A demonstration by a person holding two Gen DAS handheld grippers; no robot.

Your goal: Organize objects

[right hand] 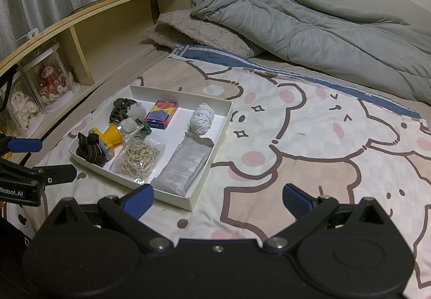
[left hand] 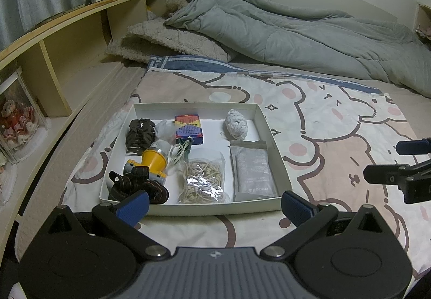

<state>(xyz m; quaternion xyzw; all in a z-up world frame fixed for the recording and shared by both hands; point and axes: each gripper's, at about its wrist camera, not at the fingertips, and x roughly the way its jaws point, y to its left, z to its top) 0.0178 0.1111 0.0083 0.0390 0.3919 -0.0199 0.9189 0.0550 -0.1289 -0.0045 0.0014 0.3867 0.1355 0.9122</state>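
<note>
From the left wrist view, the left gripper [left hand: 214, 204] hangs with its blue pads spread wide and nothing between them, just short of the near wall of the white tray [left hand: 212, 209], which sits at twelve o'clock on the bear-print sheet [left hand: 336, 121]. Everything loose already lies inside it: the yellow headlamp [left hand: 150, 161] with its dark strap at about ten o'clock from the fingers, the bag of rubber bands [left hand: 203, 177] dead ahead, the grey pouch [left hand: 253, 173] at one o'clock with its long axis running away from the camera, and the card box [left hand: 188, 129] and white wad [left hand: 237, 125] near the far wall. The right gripper [left hand: 398, 164] shows at three o'clock, well apart from the tray. From the right wrist view, the right gripper [right hand: 218, 200] is likewise wide open and empty, its left pad just beside the tray's near corner; the tray [right hand: 210, 167] lies toward eleven o'clock. A small clear lump beside the dark hair claw [right hand: 121, 109] is too blurred to name. The left gripper looks the nearer and squarer to the tray.
</note>
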